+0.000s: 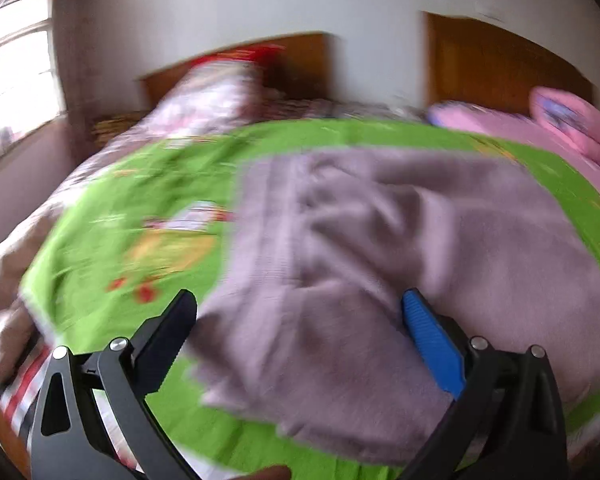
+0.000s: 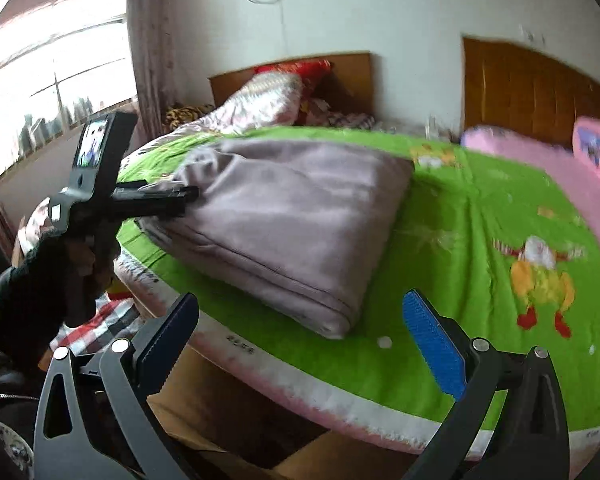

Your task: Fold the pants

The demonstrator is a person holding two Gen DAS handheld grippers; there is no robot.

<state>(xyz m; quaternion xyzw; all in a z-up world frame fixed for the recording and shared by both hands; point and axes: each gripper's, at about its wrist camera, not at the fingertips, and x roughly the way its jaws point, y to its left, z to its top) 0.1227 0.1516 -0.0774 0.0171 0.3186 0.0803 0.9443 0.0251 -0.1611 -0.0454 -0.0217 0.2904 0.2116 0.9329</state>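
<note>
The mauve pants (image 2: 284,220) lie folded in a thick rectangle on the green cartoon-print blanket (image 2: 460,240), near the bed's front left corner. In the blurred left wrist view the pants (image 1: 380,248) fill the middle, rumpled on top. My left gripper (image 1: 300,304) is open and hovers just over their near edge, with cloth showing between the spread fingers. From the right wrist view the left gripper (image 2: 190,194) reaches in at the pants' left end, held by a hand in a black sleeve (image 2: 28,280). My right gripper (image 2: 300,308) stands open near the bed's front edge with nothing held.
Pink bedding and a pink pillow (image 2: 596,148) lie at the far right before a wooden headboard (image 2: 520,88). A second bed with a floral quilt (image 2: 260,100) stands behind. A window (image 2: 52,80) is at the left. Checked cloth (image 2: 100,320) hangs below the bed's corner.
</note>
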